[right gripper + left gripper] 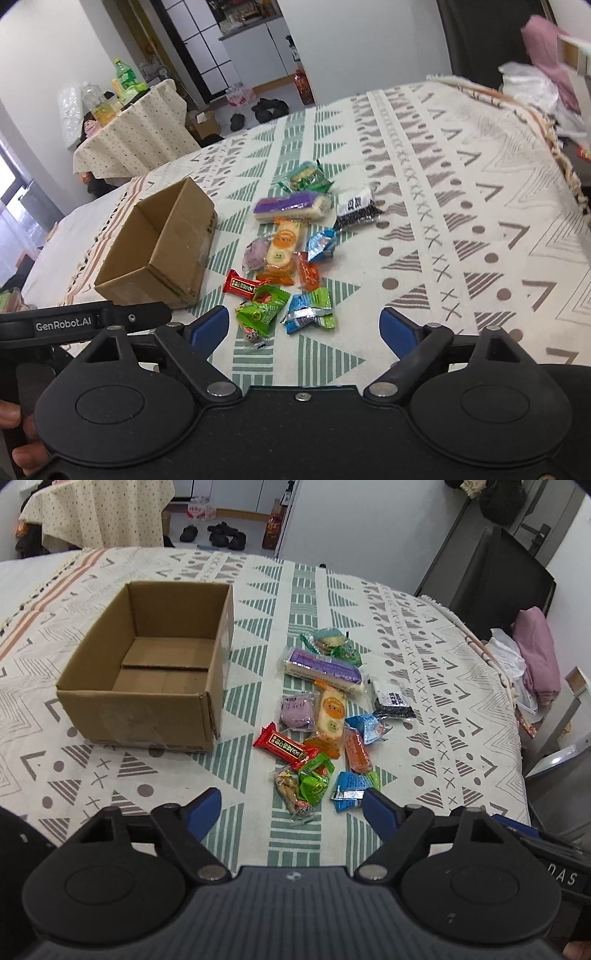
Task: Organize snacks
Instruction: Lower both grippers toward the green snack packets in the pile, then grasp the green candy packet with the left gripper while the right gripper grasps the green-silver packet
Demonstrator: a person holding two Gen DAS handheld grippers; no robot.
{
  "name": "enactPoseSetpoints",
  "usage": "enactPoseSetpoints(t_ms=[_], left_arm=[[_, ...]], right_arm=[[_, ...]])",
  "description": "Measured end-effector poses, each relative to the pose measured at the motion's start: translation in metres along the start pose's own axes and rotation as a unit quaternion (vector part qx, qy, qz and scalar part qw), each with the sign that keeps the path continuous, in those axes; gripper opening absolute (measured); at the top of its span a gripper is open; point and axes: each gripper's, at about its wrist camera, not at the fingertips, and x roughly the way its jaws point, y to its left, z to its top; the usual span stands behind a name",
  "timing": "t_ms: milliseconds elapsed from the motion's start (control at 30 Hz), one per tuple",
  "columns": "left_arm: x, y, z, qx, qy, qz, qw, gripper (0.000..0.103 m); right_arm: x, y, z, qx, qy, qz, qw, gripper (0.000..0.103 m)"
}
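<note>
The left gripper (pixel 291 808) and right gripper (pixel 304 328) both gape wide, holding nothing. Snack packets (pixel 325 716) lie scattered at three o'clock of the open cardboard box (pixel 147 698).

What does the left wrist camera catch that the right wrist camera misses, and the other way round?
Only the left view shows the box's bare floor and a dark chair. Only the right view shows bottles on a side table and the "GenRobot.AI" label. Both show the cardboard box, the snack pile, the patterned cloth and shoes on the floor.
</note>
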Motion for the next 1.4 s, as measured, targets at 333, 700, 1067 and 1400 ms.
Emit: enactPoseSetpoints(t_ms=[333, 700, 1067, 1400], left_arm=[[0.046, -0.004, 0.006, -0.032, 0.047, 0.017, 0.9983, 0.061], [0.090, -0.008, 0.012, -0.054, 0.077, 0.020, 0.9953, 0.050], [0.132, -0.020, 0.025, -0.050, 0.108, 0.010, 0.9928, 0.040], [0.142, -0.026, 0.029, -0.039, 0.113, 0.005, 0.9928, 0.027]], right_arm=[[0.036, -0.021, -0.002, 0.053, 0.054, 0.004, 0.997, 0.073], [0.077, -0.028, 0.001, 0.086, 0.084, 0.016, 0.993, 0.063], [0.109, -0.033, 0.003, 0.103, 0.102, 0.016, 0.989, 0.058], [0.126, -0.033, 0.003, 0.101, 0.112, 0.010, 0.988, 0.058]])
